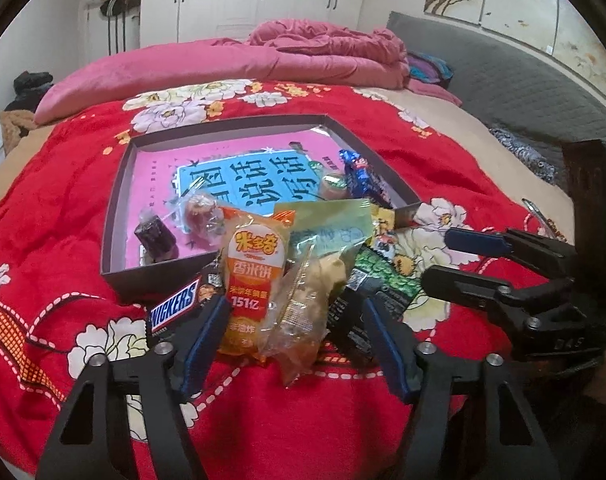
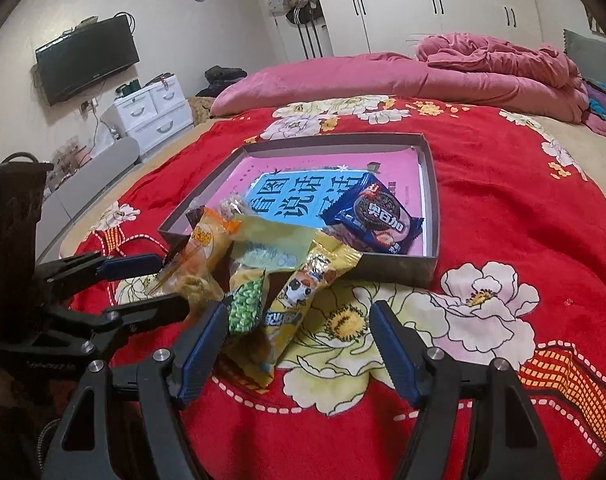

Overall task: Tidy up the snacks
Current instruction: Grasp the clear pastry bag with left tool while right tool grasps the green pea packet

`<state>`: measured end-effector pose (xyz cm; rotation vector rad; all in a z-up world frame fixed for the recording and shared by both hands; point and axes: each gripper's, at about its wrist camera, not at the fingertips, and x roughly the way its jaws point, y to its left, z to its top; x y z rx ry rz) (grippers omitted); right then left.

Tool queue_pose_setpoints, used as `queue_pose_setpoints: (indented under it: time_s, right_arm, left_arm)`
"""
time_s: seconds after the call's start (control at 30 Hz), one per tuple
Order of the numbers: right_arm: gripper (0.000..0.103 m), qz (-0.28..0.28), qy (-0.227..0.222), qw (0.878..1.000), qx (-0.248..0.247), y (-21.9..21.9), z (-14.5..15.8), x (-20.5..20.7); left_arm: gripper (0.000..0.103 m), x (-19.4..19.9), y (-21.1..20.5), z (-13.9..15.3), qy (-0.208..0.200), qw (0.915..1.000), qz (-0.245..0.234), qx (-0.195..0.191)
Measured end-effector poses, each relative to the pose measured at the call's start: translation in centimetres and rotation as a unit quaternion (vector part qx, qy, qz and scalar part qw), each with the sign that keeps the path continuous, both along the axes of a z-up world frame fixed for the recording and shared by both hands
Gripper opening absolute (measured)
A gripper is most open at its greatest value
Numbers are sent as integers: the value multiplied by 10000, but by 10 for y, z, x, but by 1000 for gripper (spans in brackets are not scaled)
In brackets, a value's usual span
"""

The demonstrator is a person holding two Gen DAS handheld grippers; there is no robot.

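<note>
Bedroom; red floral quilt (image 2: 503, 208) bears box (image 2: 433, 184), snack pile (image 1: 279, 280). Left claw (image 1: 295, 320) apart, seemingly untouching; right claw (image 2: 299, 344) apart.

Shallow box (image 1: 119, 216) sits mid-frame on the bed (image 1: 55, 240) in both views, w/ a book (image 1: 247, 176) flat on its floor. In left-wrist view: two small candies (image 1: 199, 212) in box's lower left, cookie pack (image 1: 361, 172) + a jelly cup (image 1: 334, 185) at its right side. Snack pile lies in front of box, lower centre: rice cracker pack (image 1: 255, 276) on top, Snickers bar (image 1: 179, 306) to its left, pea bag (image 1: 387, 276) to its right. Right-wrist view: pile (image 2: 263, 280) sits lower left of box; cookie pack (image 2: 373, 216) in box's right corner. Blanket heap (image 2: 503, 64) behind, upper right; TV (image 2: 87, 58) upper left.
</note>
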<state>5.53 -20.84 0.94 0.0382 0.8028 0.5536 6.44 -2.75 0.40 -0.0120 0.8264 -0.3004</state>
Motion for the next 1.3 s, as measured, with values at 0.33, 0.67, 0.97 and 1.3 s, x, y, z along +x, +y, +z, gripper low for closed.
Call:
queue_pose_setpoints:
  time_s: [0.33,0.67,0.97,1.3]
  right_arm:
    - [73,287,-12,9996,3,6,-1,-5]
    - [57,678,132,9976,49,21,-8,-7]
    - [46,791,225,9966,83,31,-12,-4]
    - [41,976,270,9948,-36,51,-14,1]
  left_arm:
    - [44,8,-5,-15,328,9994,-126,33]
    - [34,11,-4,-20,524,9981,-243,-233]
    - [33,9,3,-20,604,9972,-265,-355]
    - [33,3,16,-21,696,9964,-215,-440]
